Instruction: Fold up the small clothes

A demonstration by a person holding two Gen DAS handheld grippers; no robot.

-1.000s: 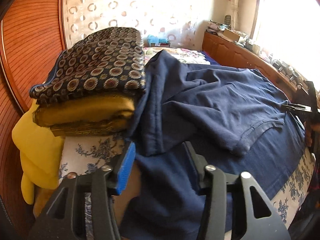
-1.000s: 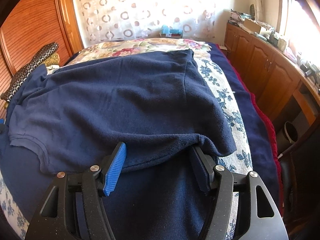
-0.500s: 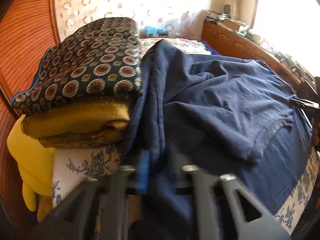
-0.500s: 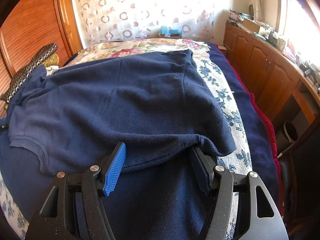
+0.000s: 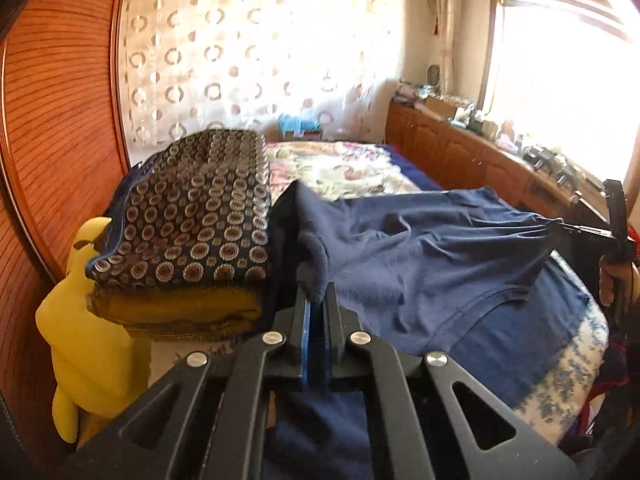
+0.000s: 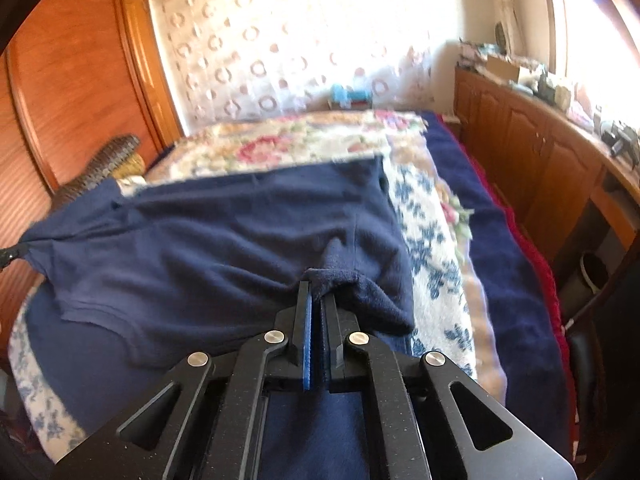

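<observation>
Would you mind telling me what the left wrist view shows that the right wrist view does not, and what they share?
Only the left wrist view shows the yellow plush toy, the mustard folded cloth under the patterned folded cloth, and the hand holding the right gripper.

Only the right wrist view shows the red blanket edge and the right gripper's own closed fingers.

Both show the navy garment, pinched by the left gripper and the right gripper, the floral bedspread and the wooden cabinets.
</observation>
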